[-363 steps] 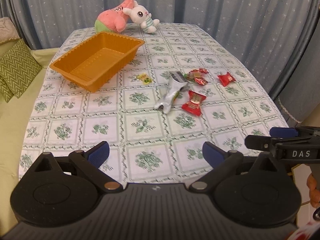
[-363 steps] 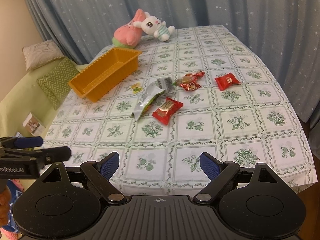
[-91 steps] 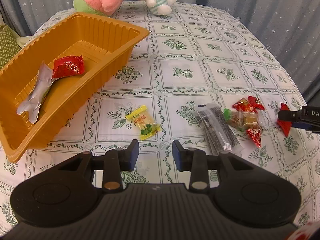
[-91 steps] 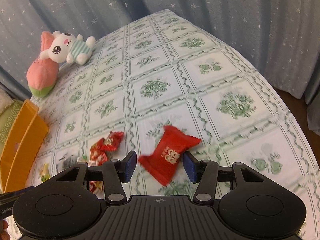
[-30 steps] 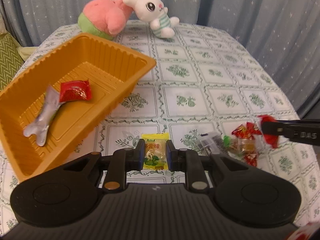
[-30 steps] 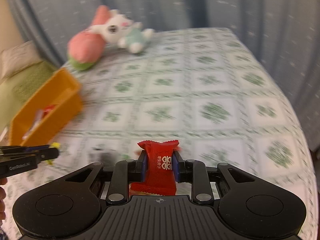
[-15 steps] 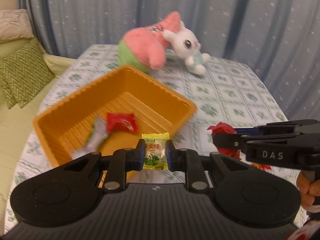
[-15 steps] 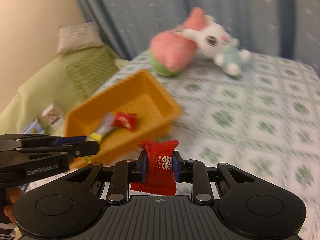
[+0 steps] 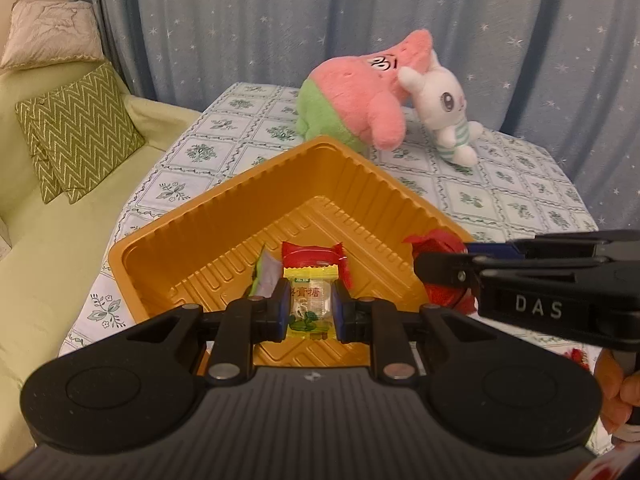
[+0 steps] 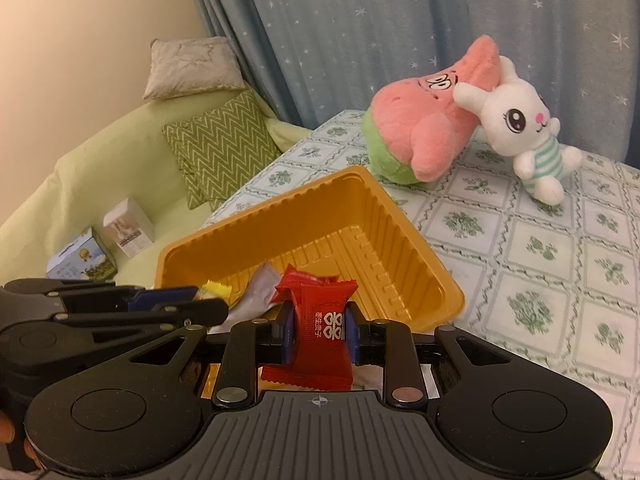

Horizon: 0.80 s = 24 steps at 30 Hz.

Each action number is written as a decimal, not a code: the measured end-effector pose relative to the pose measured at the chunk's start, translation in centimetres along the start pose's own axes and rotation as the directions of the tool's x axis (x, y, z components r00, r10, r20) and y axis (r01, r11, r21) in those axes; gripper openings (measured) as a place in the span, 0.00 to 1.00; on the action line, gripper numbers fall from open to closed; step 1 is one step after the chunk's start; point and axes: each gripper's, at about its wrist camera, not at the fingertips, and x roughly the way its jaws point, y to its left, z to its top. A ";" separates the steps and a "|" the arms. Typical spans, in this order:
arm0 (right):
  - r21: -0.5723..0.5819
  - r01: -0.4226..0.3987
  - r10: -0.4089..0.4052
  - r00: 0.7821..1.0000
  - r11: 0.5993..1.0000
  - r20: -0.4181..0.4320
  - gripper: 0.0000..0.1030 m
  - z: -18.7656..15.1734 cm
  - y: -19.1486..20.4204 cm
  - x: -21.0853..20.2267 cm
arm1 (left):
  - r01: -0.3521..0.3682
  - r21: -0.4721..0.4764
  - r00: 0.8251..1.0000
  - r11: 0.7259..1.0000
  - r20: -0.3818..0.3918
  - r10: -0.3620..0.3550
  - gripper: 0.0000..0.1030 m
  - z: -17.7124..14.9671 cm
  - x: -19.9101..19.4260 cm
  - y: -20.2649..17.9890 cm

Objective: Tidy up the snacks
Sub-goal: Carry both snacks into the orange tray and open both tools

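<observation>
My left gripper (image 9: 310,308) is shut on a yellow candy packet (image 9: 311,304) and holds it over the near part of the orange tray (image 9: 208,216). My right gripper (image 10: 319,330) is shut on a red candy packet (image 10: 322,328) above the tray's (image 10: 400,232) near corner. The right gripper also shows in the left wrist view (image 9: 444,276), at the tray's right rim. A red snack packet (image 9: 310,256) and a silver wrapper (image 9: 266,278) lie inside the tray. The left gripper shows at the left of the right wrist view (image 10: 208,300).
A pink plush (image 9: 360,92) and a white bunny plush (image 9: 440,108) lie behind the tray on the patterned tablecloth (image 9: 500,184). A green sofa with zigzag cushions (image 9: 76,136) stands left of the table. Two small boxes (image 10: 100,240) sit on the sofa.
Both grippers have moved left and forward with their candies, from beside the tray to over it. The tray now fills the middle of both views.
</observation>
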 end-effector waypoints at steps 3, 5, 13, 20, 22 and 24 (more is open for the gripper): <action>0.000 0.015 -0.015 1.000 1.000 0.001 0.26 0.6 0.0 1.2 | -0.004 -0.004 1.000 1.000 -0.017 0.004 0.19 0.2 1.1 0.3; 0.001 0.022 -0.022 1.000 1.000 0.000 0.26 0.9 -0.1 1.9 | -0.004 -0.008 1.000 1.000 -0.026 0.004 0.19 0.2 1.7 0.5; 0.014 0.057 -0.056 0.998 0.998 -0.019 0.26 0.9 -0.4 4.0 | 0.005 -0.027 0.998 1.000 -0.067 -0.007 0.19 0.4 4.1 1.1; 0.015 0.074 -0.073 0.997 0.997 -0.034 0.25 1.1 -0.4 5.1 | 0.018 -0.024 0.995 1.000 -0.093 -0.020 0.19 0.5 5.6 1.1; 0.016 0.077 -0.076 0.996 0.997 -0.037 0.25 1.2 -0.4 5.3 | 0.023 -0.024 0.995 0.999 -0.100 -0.025 0.19 0.5 5.9 1.1; 0.017 0.080 -0.079 0.996 0.997 -0.039 0.25 1.2 -0.4 5.5 | 0.021 -0.024 0.994 0.999 -0.107 -0.024 0.19 0.5 6.2 1.2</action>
